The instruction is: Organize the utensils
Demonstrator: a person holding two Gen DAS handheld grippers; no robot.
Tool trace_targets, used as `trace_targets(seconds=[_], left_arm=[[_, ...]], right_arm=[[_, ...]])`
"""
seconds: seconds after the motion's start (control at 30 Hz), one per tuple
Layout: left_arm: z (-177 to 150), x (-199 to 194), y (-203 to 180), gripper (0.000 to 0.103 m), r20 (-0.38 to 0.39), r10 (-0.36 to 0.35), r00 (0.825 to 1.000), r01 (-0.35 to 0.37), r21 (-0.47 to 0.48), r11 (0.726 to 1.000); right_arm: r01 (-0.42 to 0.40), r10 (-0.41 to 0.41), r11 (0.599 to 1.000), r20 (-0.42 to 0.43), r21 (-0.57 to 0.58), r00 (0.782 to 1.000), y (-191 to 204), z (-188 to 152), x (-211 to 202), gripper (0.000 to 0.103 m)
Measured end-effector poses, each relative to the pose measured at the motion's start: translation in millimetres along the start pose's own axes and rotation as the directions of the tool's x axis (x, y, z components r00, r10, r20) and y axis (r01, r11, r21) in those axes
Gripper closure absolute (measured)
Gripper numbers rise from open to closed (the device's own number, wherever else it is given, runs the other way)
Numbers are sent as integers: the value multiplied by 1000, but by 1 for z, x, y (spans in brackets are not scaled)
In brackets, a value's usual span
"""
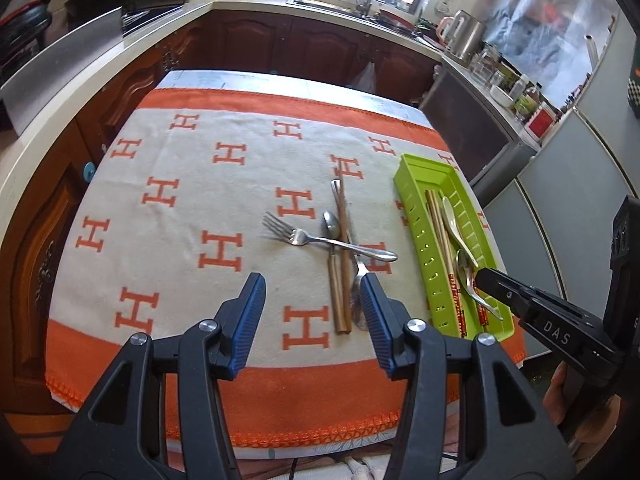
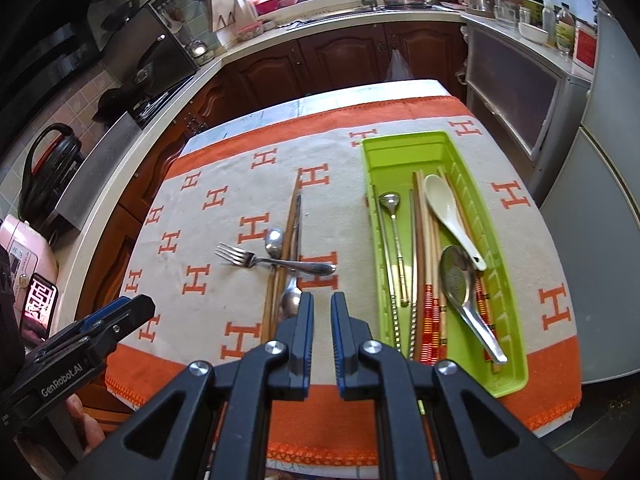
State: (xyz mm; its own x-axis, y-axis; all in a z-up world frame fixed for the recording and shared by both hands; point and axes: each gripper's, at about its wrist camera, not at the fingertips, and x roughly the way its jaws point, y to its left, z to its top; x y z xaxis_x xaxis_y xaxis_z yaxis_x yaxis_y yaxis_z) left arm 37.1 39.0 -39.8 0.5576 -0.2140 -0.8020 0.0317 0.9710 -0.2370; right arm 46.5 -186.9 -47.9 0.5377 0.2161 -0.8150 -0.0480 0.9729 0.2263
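Note:
A steel fork (image 1: pixel 320 239) (image 2: pixel 272 263) lies across brown chopsticks (image 1: pixel 340 264) (image 2: pixel 286 240) and two steel spoons (image 1: pixel 331 224) (image 2: pixel 274 242) on the orange and white cloth. A green tray (image 1: pixel 416 176) (image 2: pixel 400 152) to the right holds chopsticks, a white spoon (image 2: pixel 450 216) and a steel spoon (image 2: pixel 460 284). My left gripper (image 1: pixel 312 308) is open and empty, hovering near the pile's front end. My right gripper (image 2: pixel 321 320) is nearly shut and empty, its jaws a narrow gap apart, left of the tray's near end; in the left wrist view its tip (image 1: pixel 492 280) is over the tray.
The table's cloth (image 1: pixel 200 208) has a fringed front edge. Wooden kitchen cabinets (image 1: pixel 304 40) and a counter with a sink stand behind. A grey cabinet (image 2: pixel 520 92) and fridge stand close on the right. A stove and kettle (image 2: pixel 48 168) are at left.

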Motion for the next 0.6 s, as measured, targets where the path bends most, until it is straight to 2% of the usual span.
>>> trace_targets(seconds=[0.23,0.33,0.37,0.47,0.6], left_arm=[[-2,12,21,56,-24,40,999,-42,-78,996],[1,20,26,56,-29,31,999,-33,-95,995],[3,24,26,56,-35,29,999,-32,-100,995],[7,37,30,56,-62,19,998,-26,-117,993],[13,55,33,56,-99,30,995,-40,-103,994]], right_arm=[[-52,51,999,-59,-15,997,12,5,28,94],[-73,69,997,-89,-36,994,18,7,42,94],[-86,82,995,-95,-48,992,20,8,47,94],[-96,87,991,-96,-94,992,27,11,58,83],[-73,56,974,-84,-217,995,39,18,79,82]])
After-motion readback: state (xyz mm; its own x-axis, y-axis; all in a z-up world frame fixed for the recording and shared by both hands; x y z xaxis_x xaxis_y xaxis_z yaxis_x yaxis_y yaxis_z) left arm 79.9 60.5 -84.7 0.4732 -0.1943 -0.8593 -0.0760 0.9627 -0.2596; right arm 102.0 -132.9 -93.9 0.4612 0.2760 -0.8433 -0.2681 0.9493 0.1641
